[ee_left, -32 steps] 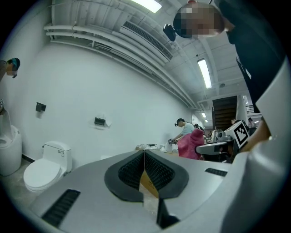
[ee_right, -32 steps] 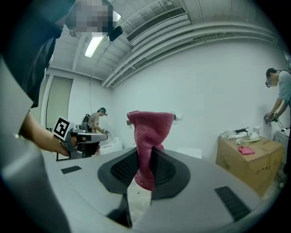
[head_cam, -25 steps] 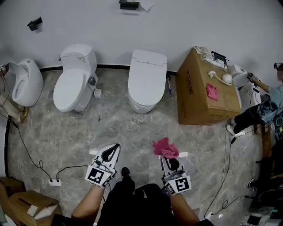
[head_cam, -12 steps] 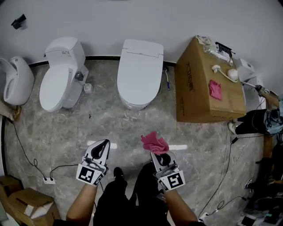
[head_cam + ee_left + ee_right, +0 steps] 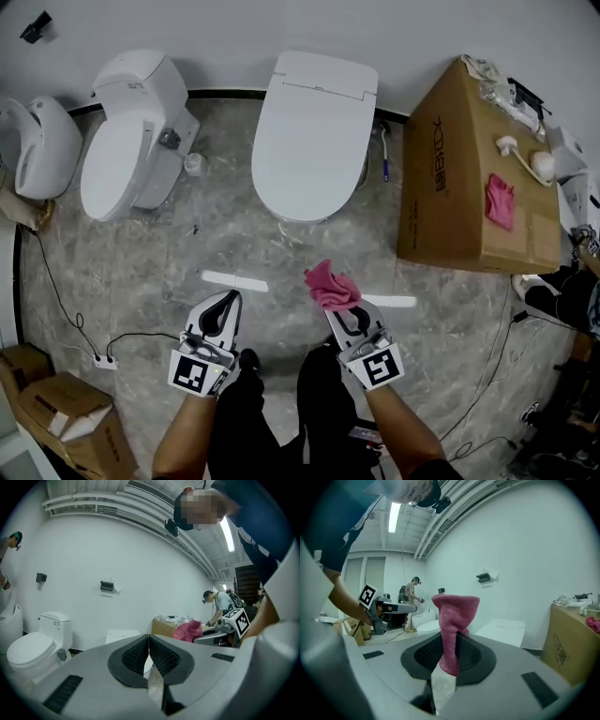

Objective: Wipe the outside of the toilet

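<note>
Right gripper pinching a pink cloth, left gripper pressed together on nothing.

The cloth stands up in a crumpled tuft above the right jaws. The left jaws meet pad to pad with nothing between them. Both grippers are held side by side, low over the grey stone floor. Ahead, apart from both, the white toilet stands against the wall with its lid down. A second toilet is on its left and a cardboard box on its right.
</note>
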The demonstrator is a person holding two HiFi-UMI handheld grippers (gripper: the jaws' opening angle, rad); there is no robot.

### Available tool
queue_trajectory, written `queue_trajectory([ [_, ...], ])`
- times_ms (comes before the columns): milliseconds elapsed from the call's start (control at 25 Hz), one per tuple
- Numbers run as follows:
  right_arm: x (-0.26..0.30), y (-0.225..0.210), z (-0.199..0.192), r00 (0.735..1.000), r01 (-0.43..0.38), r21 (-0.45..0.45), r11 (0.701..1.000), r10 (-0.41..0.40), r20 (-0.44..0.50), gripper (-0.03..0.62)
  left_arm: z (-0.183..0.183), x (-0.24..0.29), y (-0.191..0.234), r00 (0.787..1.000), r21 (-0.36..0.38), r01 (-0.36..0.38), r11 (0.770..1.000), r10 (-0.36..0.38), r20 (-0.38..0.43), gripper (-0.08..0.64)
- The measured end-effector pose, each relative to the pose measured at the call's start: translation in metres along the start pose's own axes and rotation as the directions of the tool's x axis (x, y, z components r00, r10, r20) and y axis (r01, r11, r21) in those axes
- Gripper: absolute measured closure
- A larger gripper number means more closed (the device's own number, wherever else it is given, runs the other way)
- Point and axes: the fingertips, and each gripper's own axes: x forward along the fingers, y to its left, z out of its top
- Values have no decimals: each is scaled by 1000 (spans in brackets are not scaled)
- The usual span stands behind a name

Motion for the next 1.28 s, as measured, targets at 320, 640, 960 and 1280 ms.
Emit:
queue_trajectory([
  [320,55,1,-83,996,45,-19,999,-47,-76,506,-87,30,53,997,-9,64,998,-64,-44,543],
  [640,121,31,-137,991,106,-5,994,-106,-77,506,-150,21,105,987,1,152,988,-151,-62,543],
  [960,182,31,-207,991,68,-54,996,-74,-110,506,-193,32,142,991,56,130,990,-128,-38,543],
  [1280,250,16,-248,997,66,-144,987,-70,-29,506,-242,71,178,988,160,149,976,-154,19,543],
])
